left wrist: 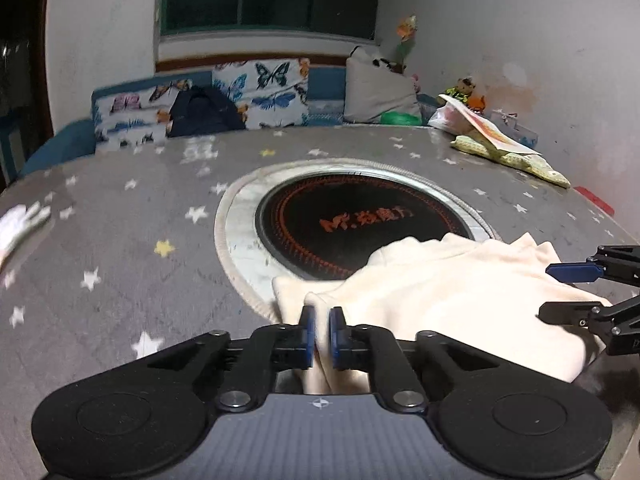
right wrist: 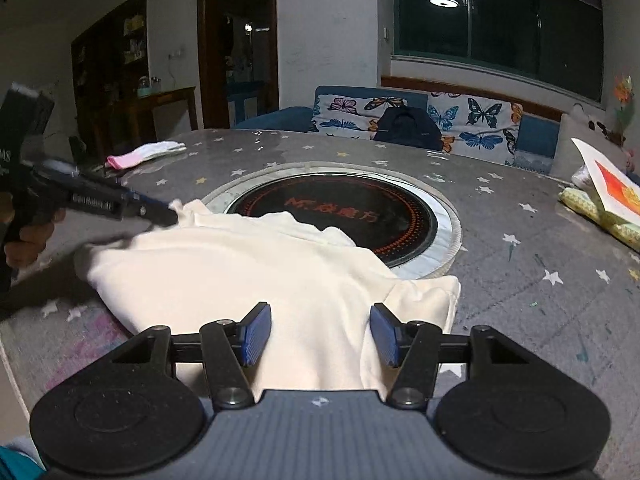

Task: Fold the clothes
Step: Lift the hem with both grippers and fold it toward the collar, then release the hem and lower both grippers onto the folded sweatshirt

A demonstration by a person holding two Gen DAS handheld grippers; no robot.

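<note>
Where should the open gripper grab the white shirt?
Probably the loose corner of the cream shirt, coming from the near edge. It lies flat beside the open right gripper, while the left gripper already pinches the other end.

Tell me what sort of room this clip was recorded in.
Most likely a home living or dining room: a round table with a built-in cooktop, a butterfly-print sofa under a window, and a cream garment for folding.
</note>
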